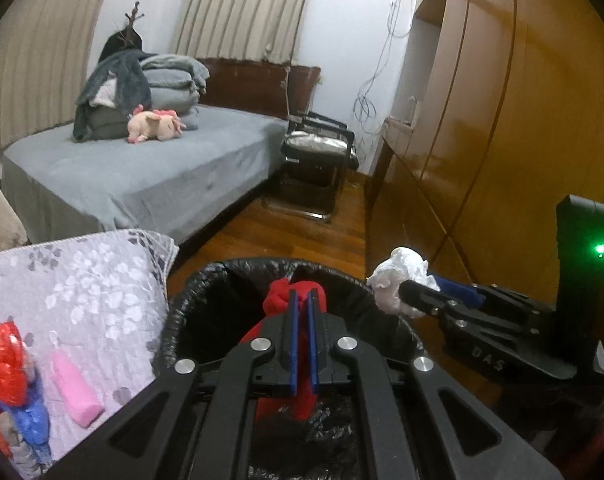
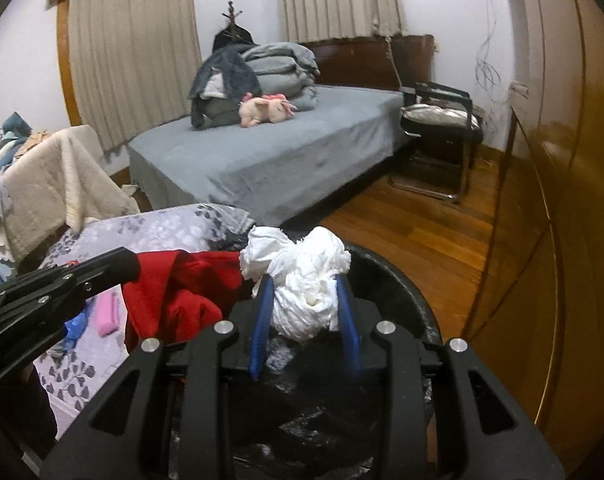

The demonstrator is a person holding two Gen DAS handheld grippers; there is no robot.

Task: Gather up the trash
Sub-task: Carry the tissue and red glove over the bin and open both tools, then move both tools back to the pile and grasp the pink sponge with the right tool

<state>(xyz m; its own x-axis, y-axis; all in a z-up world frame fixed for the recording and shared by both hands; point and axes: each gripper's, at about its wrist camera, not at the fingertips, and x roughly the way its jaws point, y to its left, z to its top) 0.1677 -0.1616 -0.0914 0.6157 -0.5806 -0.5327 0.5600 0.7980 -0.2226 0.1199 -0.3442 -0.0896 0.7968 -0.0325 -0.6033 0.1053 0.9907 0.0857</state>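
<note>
Floor (image 2: 422, 232): wooden boards are gleaming.
Bed (image 2: 270, 160): grey sheet is covering it.
Curtains (image 2: 134, 52): beige, hanging closed.
Wardrobe (image 1: 502, 100): is lining the right wall.

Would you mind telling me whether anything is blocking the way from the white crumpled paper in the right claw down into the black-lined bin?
Nothing visible blocks it. The white crumpled paper sits in the right claw above the bin's open mouth. The red cloth in the left claw hangs beside it, not beneath.

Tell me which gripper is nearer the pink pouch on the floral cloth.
Left. The left gripper, shut on red fabric, sits beside the cloth holding the pink pouch. The right gripper, gripping the white wad, is farther across the bin.
</note>
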